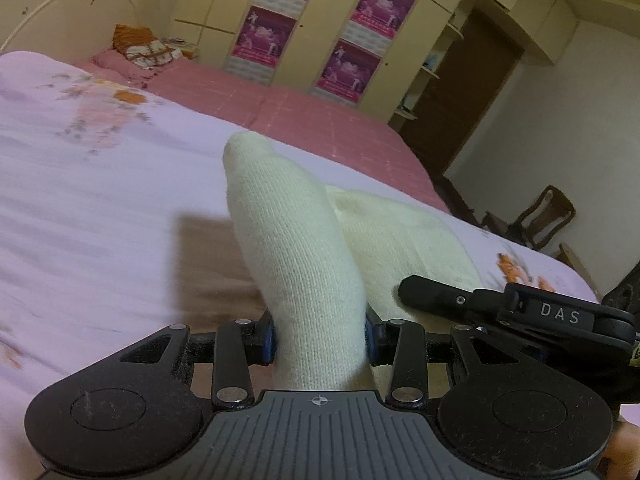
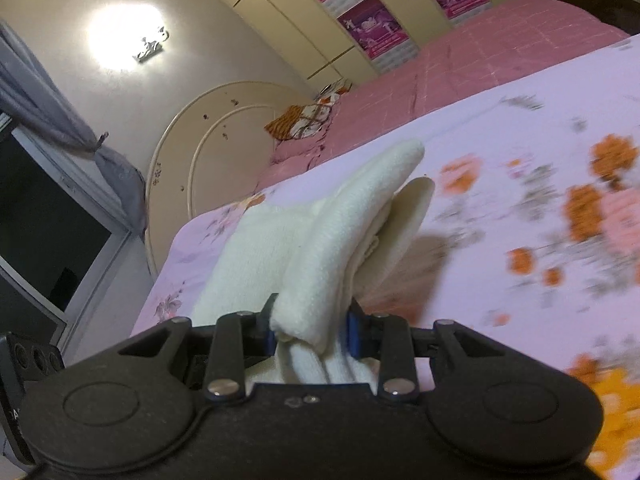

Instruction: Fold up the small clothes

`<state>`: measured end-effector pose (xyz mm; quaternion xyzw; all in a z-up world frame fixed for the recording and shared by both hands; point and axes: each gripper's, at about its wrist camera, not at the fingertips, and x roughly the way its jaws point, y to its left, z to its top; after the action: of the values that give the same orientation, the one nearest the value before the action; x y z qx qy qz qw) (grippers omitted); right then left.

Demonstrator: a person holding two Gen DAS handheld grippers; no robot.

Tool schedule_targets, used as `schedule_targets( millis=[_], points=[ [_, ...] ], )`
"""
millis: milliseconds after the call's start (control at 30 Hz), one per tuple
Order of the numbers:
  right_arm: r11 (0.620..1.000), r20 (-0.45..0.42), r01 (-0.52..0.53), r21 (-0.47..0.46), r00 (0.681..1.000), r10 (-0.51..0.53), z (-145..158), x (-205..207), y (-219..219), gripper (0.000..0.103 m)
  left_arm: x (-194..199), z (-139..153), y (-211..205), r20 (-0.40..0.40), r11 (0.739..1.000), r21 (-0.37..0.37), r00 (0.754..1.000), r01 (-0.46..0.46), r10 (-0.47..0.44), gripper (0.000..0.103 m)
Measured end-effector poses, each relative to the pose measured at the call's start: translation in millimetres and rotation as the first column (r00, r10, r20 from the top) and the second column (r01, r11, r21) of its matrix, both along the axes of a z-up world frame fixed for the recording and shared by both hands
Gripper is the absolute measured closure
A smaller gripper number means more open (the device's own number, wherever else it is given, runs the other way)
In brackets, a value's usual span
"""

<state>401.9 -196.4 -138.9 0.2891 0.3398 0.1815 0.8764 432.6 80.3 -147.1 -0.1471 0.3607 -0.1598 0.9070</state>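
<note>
A cream knitted garment (image 1: pixel 296 248) hangs in the air above the lilac floral bedspread (image 1: pixel 80 184), and my left gripper (image 1: pixel 320 340) is shut on its thick bunched end. The cloth sticks forward past the blue pads and hides the fingertips. The same cream garment (image 2: pixel 344 232) shows in the right wrist view, where my right gripper (image 2: pixel 310 330) is shut on another folded edge of it. My right gripper's black body (image 1: pixel 520 312) sits close to the right of the left one. The garment casts a shadow on the bedspread (image 2: pixel 520 160) below.
A pink sheet (image 1: pixel 304 112) covers the far half of the bed, with an orange and white pillow bundle (image 1: pixel 146 48) by the cream headboard (image 2: pixel 208 128). Wardrobes with purple posters (image 1: pixel 352 68) stand behind. A wooden chair (image 1: pixel 544 216) stands past the bed's right edge.
</note>
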Motion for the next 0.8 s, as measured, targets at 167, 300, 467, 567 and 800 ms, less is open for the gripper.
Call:
schedule_targets(
  millis=[167,300,467,567,800],
  points=[
    [1.0,-0.032,0.013,-0.021,0.999,-0.013,-15.8,14.1,28.3,0.073,22.9,-26.7,30.2,-0.016,1.0,-0.006,1.0,-0.007,0.007,0.063],
    [0.998,-0.062,0.027,-0.057,0.998,-0.031,-31.5,20.6,39.6,0.073,34.0,-56.1,46.0,-0.051,1.0,0.0,0.999,0.009,-0.009,0.063],
    [0.99,-0.107,0.089,-0.112,0.989,-0.101,-51.0,20.2,33.9,0.069,33.0,-67.0,50.9,-0.057,0.999,-0.019,0.998,0.027,-0.028,0.047],
    [0.987,-0.118,0.124,-0.104,0.984,-0.136,-50.8,13.3,28.2,0.065,28.4,-60.3,53.4,-0.062,1.0,-0.011,0.998,0.02,-0.02,0.046],
    [0.991,-0.146,0.098,-0.09,0.983,-0.111,-36.2,-26.7,29.0,0.059,-16.4,-49.3,75.0,-0.06,1.0,0.002,0.998,0.012,-0.012,0.046]
  ],
)
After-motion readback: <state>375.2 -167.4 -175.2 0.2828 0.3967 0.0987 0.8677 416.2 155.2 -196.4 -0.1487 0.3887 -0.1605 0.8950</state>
